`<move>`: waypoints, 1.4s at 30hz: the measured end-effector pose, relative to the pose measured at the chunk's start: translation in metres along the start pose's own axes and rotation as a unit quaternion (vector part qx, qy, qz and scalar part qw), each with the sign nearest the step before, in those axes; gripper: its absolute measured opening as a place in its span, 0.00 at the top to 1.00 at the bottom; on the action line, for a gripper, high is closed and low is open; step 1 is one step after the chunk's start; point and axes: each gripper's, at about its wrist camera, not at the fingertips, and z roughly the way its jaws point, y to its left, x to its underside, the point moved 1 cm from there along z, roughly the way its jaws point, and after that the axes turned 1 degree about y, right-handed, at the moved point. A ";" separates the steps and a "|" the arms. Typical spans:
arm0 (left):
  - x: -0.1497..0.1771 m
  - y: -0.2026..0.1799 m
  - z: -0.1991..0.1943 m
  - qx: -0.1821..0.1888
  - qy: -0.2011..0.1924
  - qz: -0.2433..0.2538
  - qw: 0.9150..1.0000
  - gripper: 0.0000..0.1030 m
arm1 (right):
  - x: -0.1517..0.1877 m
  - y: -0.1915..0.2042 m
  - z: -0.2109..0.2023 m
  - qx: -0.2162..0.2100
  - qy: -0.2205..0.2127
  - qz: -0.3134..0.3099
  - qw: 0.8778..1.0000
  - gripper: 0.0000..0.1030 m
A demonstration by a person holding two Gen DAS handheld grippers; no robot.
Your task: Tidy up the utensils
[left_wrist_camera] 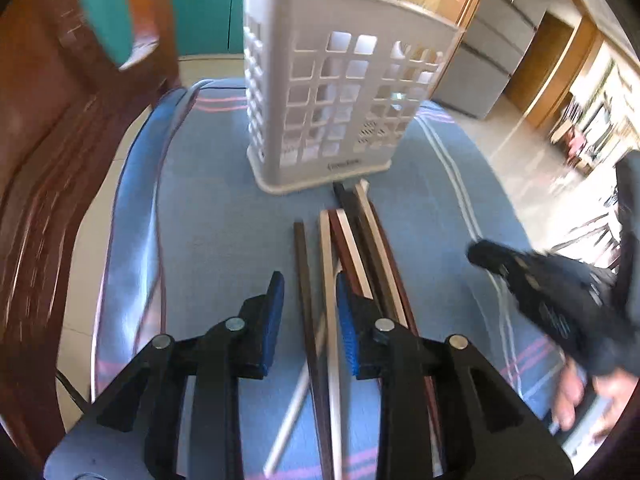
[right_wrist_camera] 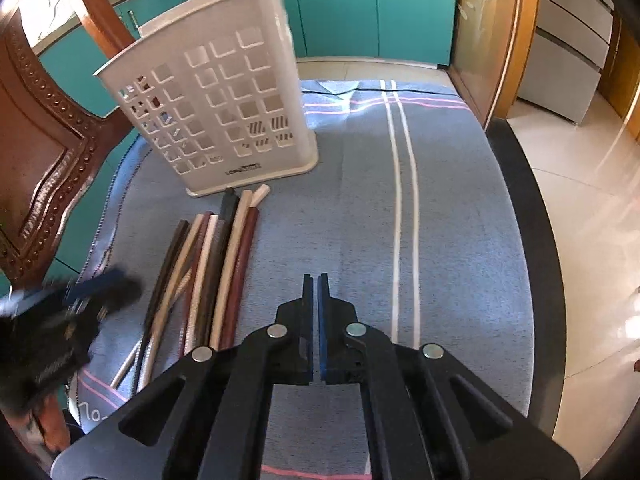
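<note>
A white perforated utensil holder (left_wrist_camera: pixel 328 92) (right_wrist_camera: pixel 216 100) stands upright on the blue cloth. Several chopsticks (left_wrist_camera: pixel 360 248) (right_wrist_camera: pixel 216 264), dark brown, maroon and cream, lie side by side in front of it, pointing at its base. My left gripper (left_wrist_camera: pixel 310 278) hovers over their near ends, open a little. One dark and one cream stick lie under the gap, and the blue pads (left_wrist_camera: pixel 272 312) do not press on them. My right gripper (right_wrist_camera: pixel 315 280) is shut on nothing, over bare cloth to the right of the sticks. Each gripper shows blurred in the other's view: the left (right_wrist_camera: pixel 116 288), the right (left_wrist_camera: pixel 480 254).
A carved wooden chair (left_wrist_camera: pixel 48 160) (right_wrist_camera: pixel 40 160) stands close on the left. The striped blue cloth (right_wrist_camera: pixel 440 220) covers a dark table (right_wrist_camera: pixel 532 200) whose edge runs along the right. Teal cabinets (right_wrist_camera: pixel 360 8) stand behind. A person's hand (left_wrist_camera: pixel 576 396) holds the right gripper.
</note>
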 end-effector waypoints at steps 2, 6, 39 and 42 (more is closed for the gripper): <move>-0.013 -0.002 0.016 0.000 0.018 0.006 1.000 0.78 | 0.000 0.001 0.002 -0.001 0.002 -0.001 1.000 0.88; -0.015 0.002 0.033 -0.014 0.035 -0.002 0.999 0.80 | 0.000 0.000 0.006 -0.010 0.006 0.001 1.000 0.83; 0.007 0.013 0.020 -0.046 0.040 -0.034 0.998 0.78 | -0.006 0.027 0.042 0.041 0.055 -0.050 0.996 0.73; 0.008 0.009 0.019 -0.057 0.041 -0.030 0.997 0.78 | -0.010 0.034 0.049 0.053 0.056 -0.065 0.995 0.73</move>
